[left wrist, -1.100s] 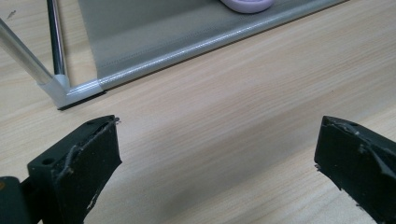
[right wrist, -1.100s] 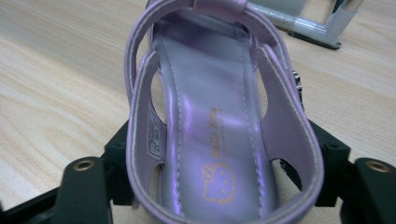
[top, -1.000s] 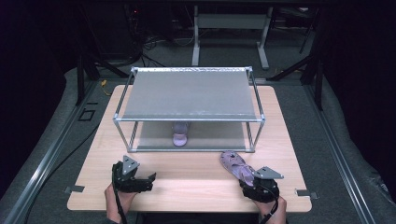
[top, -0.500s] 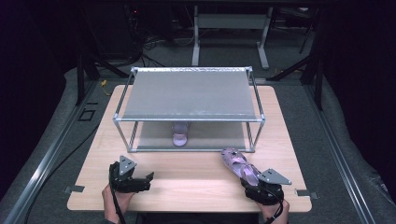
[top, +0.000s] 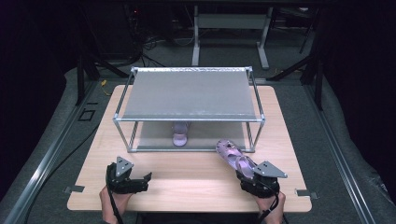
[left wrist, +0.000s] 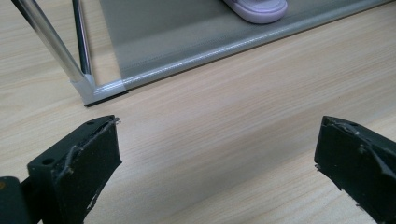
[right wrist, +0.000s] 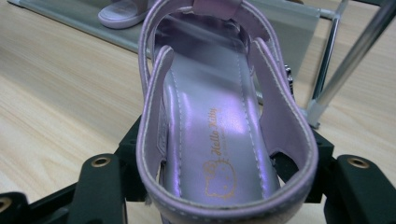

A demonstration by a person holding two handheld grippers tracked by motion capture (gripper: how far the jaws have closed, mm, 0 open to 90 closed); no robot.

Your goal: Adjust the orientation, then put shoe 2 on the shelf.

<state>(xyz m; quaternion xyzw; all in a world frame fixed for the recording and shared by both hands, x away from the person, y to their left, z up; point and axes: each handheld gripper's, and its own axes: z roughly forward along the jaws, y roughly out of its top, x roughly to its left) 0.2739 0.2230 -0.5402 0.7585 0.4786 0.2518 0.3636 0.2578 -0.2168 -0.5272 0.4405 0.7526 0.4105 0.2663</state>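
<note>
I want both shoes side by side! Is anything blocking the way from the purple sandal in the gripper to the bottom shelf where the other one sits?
Nothing visible blocks it. The right gripper holds the purple sandal just before the rack's open front; the lower shelf is bare beside the other sandal. Only the rack's front right post stands close.

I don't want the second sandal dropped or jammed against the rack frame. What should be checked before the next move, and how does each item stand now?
1. Grip: right gripper is shut on the purple sandal at its heel end; ok.
2. Toe direction: the sandal's toe points toward the rack; ok.
3. Lower shelf space: the other sandal sits near the middle, with bare shelf to its right; ok.
4. Entry path: the front right post stands close to the held sandal's toe; not ok, steer left of it.
5. Left gripper: open, holding nothing, resting on the table away from the path; ok.
6. Grip firmness: cannot tell.
</note>
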